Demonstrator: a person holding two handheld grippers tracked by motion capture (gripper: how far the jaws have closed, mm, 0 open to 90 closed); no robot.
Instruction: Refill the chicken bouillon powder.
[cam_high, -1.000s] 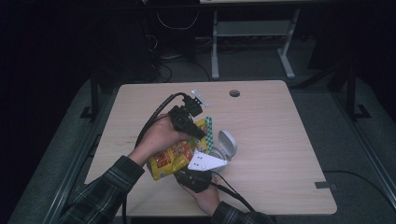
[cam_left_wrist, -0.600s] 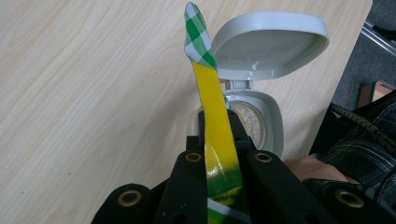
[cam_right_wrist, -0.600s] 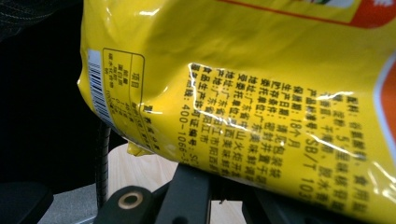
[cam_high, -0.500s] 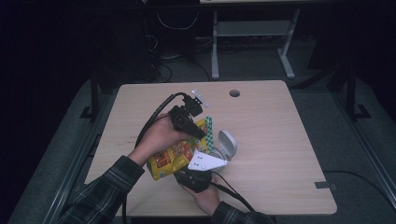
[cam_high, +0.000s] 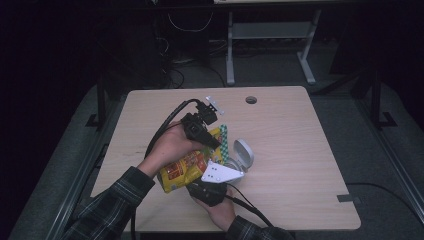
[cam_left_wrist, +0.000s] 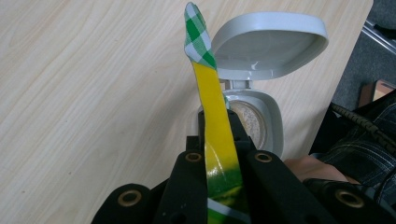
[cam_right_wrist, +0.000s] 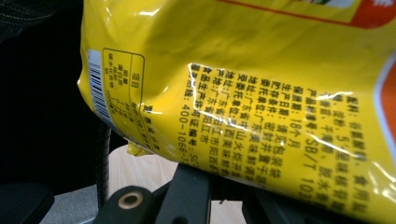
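Observation:
A yellow snack bag (cam_high: 182, 167) with a green-checked top seam (cam_left_wrist: 196, 28) is held up between both hands over the table's front middle. In the left gripper view my left gripper (cam_left_wrist: 217, 126) is shut on the bag's flat seam, which stands edge-on between the jaws. From above, the left gripper (cam_high: 202, 131) reaches in from the left onto the bag's upper end. My right gripper (cam_high: 210, 189), under its white plate, sits at the bag's lower end. In the right gripper view its jaws (cam_right_wrist: 219, 184) close on the bag's bottom edge below the printed yellow face (cam_right_wrist: 261, 93).
A small grey container (cam_left_wrist: 254, 121) stands just beyond the bag with its hinged lid (cam_left_wrist: 268, 42) flipped up and beige contents inside; from above the container (cam_high: 243, 152) is right of the bag. The wooden table (cam_high: 310, 150) has a cable hole (cam_high: 251, 100) at the back.

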